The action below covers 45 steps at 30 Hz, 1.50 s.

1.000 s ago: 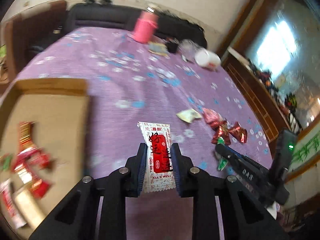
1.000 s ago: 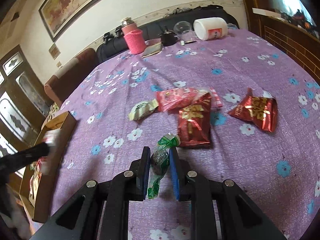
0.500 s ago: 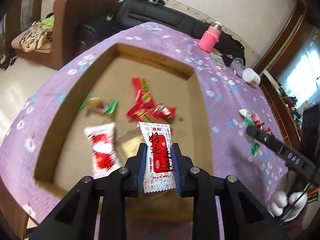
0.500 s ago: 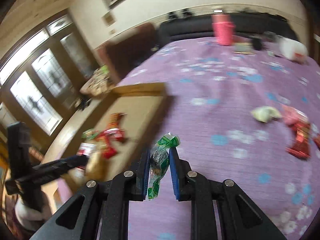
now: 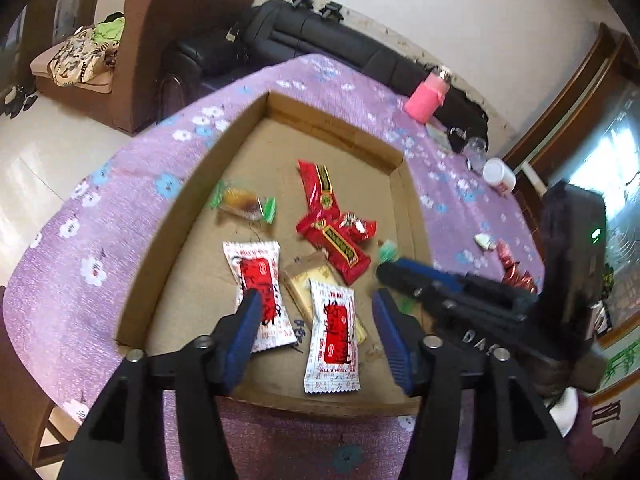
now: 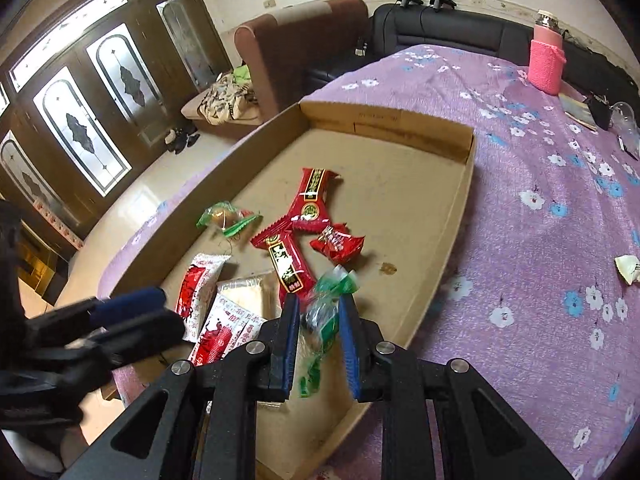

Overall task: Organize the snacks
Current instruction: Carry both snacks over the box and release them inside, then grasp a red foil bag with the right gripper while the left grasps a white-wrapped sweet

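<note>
**Snacks Going Into the Box**

My left tongs (image 5: 316, 322) hang over the near end of the cardboard box (image 5: 168, 236). They are wide open and hold nothing. A white and red snack packet (image 5: 331, 336) lies flat on the box floor between the two blue pads. It does not touch either pad.

My right tongs (image 6: 319, 330) hang over the near right side of the same box. A green candy (image 6: 324, 314) sits between the blue pads. It looks blurry. The pads stand a little apart, with a gap on each side of the candy. I cannot tell if they still pinch it.

More snacks lie in the box. A second white and red packet (image 5: 258, 280) lies just to the left of the first one. A tan packet (image 5: 310, 280) lies between them, partly under the first one. Two long red bars (image 5: 328, 222) cross each other in the middle. A small red candy (image 5: 358, 226) lies just beside them. An orange candy with green ends (image 5: 244, 202) lies nearer the left wall.

The box sits on a desk with a purple flowered cloth (image 6: 540, 240). A few more snacks (image 5: 512, 262) lie on the cloth, well off to the right of the box. A pink bottle (image 6: 546, 60) stands at the far end of the desk.
</note>
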Each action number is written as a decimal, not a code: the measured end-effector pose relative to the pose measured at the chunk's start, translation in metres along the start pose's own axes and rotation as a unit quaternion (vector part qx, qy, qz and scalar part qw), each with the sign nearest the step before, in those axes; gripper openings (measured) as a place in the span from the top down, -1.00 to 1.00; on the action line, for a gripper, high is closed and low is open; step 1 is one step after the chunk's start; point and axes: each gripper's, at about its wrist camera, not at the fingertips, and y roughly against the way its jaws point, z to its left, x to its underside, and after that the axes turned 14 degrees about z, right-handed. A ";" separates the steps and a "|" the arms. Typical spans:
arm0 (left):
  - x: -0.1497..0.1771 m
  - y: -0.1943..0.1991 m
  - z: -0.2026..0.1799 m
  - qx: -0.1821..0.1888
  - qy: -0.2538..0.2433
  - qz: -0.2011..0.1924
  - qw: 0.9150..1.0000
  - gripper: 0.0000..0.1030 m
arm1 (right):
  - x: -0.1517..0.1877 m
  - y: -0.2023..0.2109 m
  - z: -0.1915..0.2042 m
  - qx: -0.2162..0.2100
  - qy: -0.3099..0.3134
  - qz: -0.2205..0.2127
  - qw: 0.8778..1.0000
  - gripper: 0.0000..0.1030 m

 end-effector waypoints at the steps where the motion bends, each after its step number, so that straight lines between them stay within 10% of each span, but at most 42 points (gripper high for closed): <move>1: 0.000 0.003 0.002 0.003 0.001 -0.006 1.000 -0.26 | 0.000 0.002 0.000 -0.002 -0.001 -0.002 1.000 0.48; 4: -0.001 0.010 0.006 0.012 0.005 -0.019 1.000 -0.28 | 0.000 0.016 -0.004 0.001 -0.009 -0.026 1.000 0.09; 17: -0.004 0.045 0.025 -0.005 0.036 -0.082 0.996 -0.29 | 0.009 -0.007 0.068 0.120 0.140 0.011 0.983 0.09; 25: -0.003 0.060 0.023 0.001 0.034 -0.101 0.994 -0.34 | 0.003 0.016 0.068 0.037 0.127 -0.023 0.991 0.09; 29: -0.005 0.058 0.006 0.015 0.006 -0.103 0.995 -0.38 | 0.010 0.053 0.008 0.034 0.054 -0.063 0.996 0.09; 34: -0.003 0.049 -0.016 0.031 -0.025 -0.095 0.995 -0.43 | 0.004 0.072 -0.124 0.136 -0.087 -0.058 0.985 0.10; 37: -0.002 0.040 -0.030 0.045 -0.038 -0.083 0.995 -0.43 | -0.004 0.070 -0.209 0.178 -0.172 -0.041 0.968 0.54; 45: 0.003 0.028 -0.061 0.044 -0.067 -0.062 0.995 -0.43 | -0.014 0.041 -0.271 0.116 -0.230 -0.006 0.966 0.74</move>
